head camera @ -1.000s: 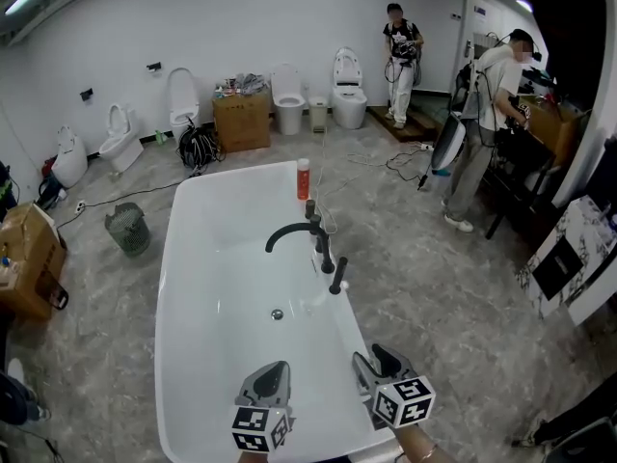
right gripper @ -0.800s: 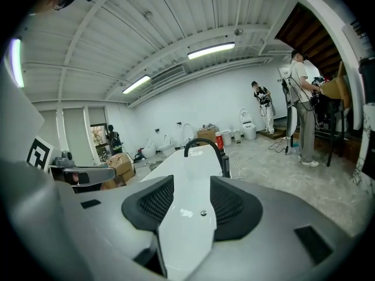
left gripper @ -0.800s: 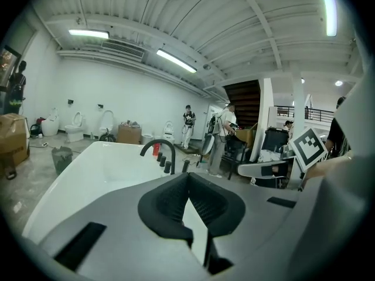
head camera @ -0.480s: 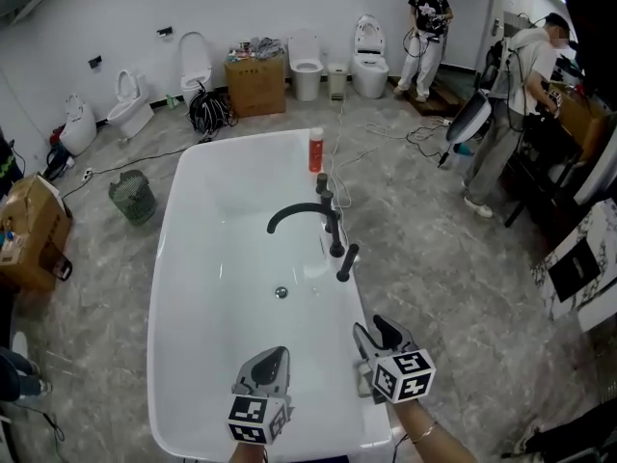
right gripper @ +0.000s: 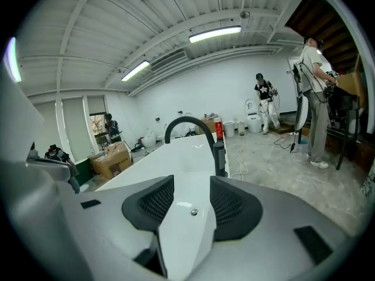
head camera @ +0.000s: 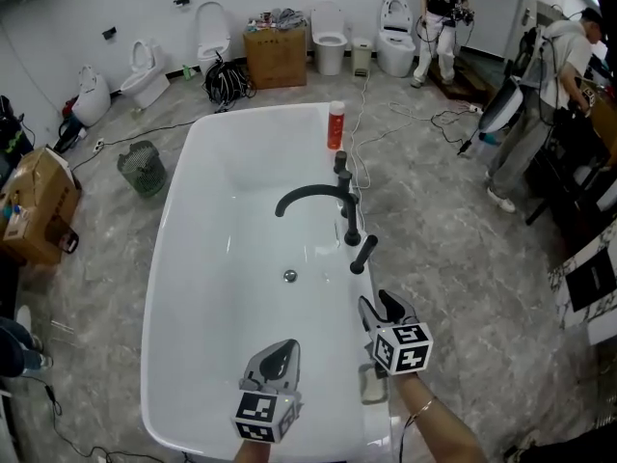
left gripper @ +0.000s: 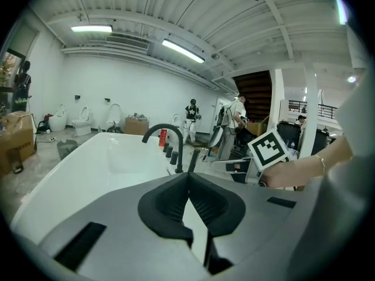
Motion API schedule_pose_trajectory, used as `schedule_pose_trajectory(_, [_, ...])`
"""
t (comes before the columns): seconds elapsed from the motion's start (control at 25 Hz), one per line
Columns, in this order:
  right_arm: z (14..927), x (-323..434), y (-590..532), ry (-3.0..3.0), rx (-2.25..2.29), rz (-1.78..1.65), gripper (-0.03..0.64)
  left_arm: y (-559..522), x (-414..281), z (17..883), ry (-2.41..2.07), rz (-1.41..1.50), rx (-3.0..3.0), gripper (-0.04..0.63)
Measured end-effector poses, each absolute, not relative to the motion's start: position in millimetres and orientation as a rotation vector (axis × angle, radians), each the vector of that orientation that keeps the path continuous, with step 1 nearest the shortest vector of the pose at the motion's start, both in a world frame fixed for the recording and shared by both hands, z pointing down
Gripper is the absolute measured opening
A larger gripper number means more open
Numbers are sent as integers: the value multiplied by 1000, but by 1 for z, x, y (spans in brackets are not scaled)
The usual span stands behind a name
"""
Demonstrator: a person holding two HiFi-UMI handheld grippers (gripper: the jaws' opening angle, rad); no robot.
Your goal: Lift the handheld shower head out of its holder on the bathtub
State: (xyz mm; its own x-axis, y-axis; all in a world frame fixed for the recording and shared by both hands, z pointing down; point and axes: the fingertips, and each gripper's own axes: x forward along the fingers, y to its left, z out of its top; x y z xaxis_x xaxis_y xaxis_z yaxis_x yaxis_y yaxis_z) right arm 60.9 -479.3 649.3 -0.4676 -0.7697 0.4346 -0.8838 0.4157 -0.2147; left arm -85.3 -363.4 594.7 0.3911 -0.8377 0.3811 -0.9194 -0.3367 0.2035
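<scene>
1. While the left gripper (head camera: 280,350) hung over the near end of the bathtub (head camera: 183,210) with its jaw tips pressed together on nothing, the right gripper (head camera: 379,305) was carried beside it, to its right above the tub's rim, with jaws well apart and empty. That looked like readiness for a grasp.
2. Just ahead of the right gripper, and ahead and to the right of the left one, the handheld shower head (head camera: 363,254) stood tilted in its holder on the rim, untouched. The right gripper view put it almost in line with the open jaws, so that hand seemed meant for the lift.
3. Beyond it along the same rim stood the dark tap knobs (head camera: 351,230) and the arched faucet spout (head camera: 308,197), reaching over the basin, then a red bottle (head camera: 335,124) at the far end.
4. Far past both grippers, toilets, a cardboard box and people stood by the wall.
5. Compared with a second earlier, both grippers had moved forward along the tub, the gap between the right jaws and the shower head had narrowed, the right jaws kept the same spread, and the shower head remained seated.
</scene>
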Motion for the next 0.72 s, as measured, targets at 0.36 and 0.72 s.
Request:
schedule_pose_trajectory(0.36, [707, 47, -560, -2357, 1429, 542, 175, -399, -85, 647, -1499, 303, 2232, 20])
schedule_pose_trajectory(0.72, [776, 61, -616, -2252, 1436, 544, 190, -434, -86, 692, -1525, 318, 2230, 20])
